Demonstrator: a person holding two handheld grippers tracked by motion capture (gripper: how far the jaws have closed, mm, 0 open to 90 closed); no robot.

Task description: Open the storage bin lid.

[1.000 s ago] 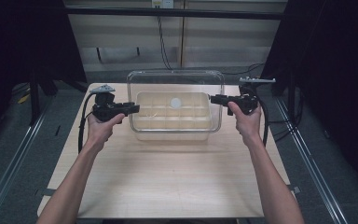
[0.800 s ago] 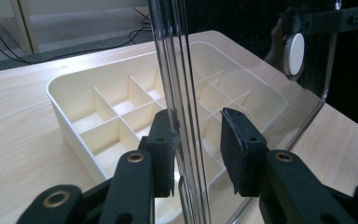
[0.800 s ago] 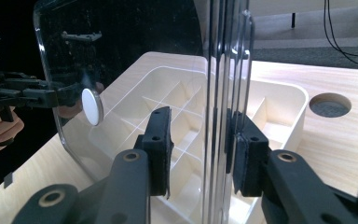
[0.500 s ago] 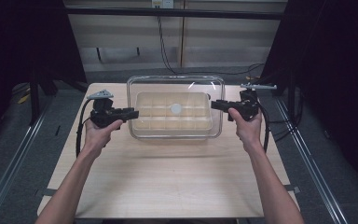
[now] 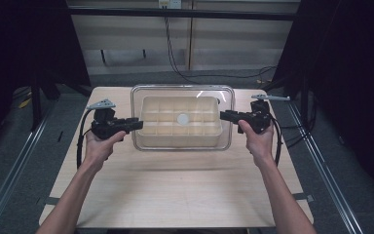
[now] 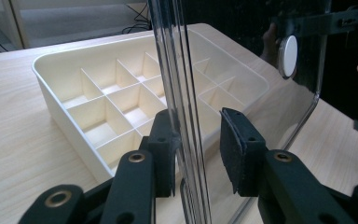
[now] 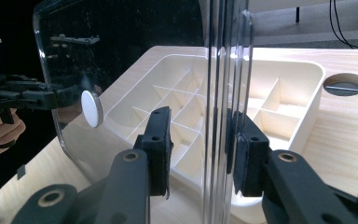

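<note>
Clear plastic lid held level over a cream divided tray at the far middle of the wooden table, seen from the high view. Left gripper clamps the lid's left edge, right gripper clamps its right edge; a hand behind each. White round knob sits at lid centre.

Left gripper view: left gripper has the lid edge-on between the jaws, rim pinched against the left pad, narrow gap at the right pad. Tray lies behind and below, compartments empty. Knob on the lid's face.

Right gripper view: right gripper has the lid rim running vertically between the jaws, closed on it. Tray beyond, knob to the left, left gripper at the far edge. Round hole in the table past the tray.
</note>
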